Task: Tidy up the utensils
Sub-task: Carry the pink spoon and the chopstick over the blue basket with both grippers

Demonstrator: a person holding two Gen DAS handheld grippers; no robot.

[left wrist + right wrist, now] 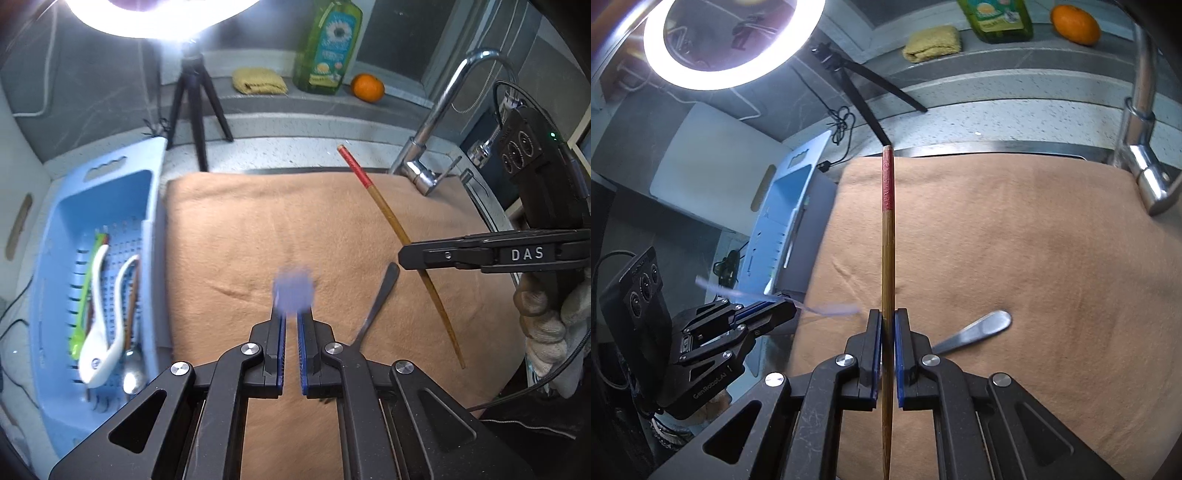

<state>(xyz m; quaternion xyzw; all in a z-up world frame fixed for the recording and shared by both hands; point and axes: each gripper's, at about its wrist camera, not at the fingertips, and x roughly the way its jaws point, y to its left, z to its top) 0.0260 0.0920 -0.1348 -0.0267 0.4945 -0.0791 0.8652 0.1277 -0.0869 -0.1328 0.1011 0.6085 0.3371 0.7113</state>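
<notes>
My left gripper (pixel 291 314) is shut on a pale blue utensil (pixel 293 291), blurred, held above the tan cloth (pixel 240 240). From the right wrist view that utensil (pixel 827 309) is thin and sticks out both sides of the left gripper (pixel 788 301). My right gripper (pixel 888 317) is shut on a bamboo chopstick (pixel 888 240) with a red top, also lifted off the cloth; the chopstick (pixel 384 206) slants through the right gripper (pixel 404 254). A metal utensil handle (pixel 380 291) lies on the cloth (pixel 1015 240). The blue basket (pixel 110 206) at left holds white spoons (pixel 98 332), a green utensil and a metal spoon.
A tripod (pixel 195 99) with a ring light (pixel 735 44) stands behind the cloth. On the back ledge are a yellow cloth (pixel 258 79), a green soap bottle (pixel 328 48) and an orange (pixel 367 86). A chrome faucet (pixel 439 122) rises at right. A gloved hand (pixel 546 325) holds the right gripper.
</notes>
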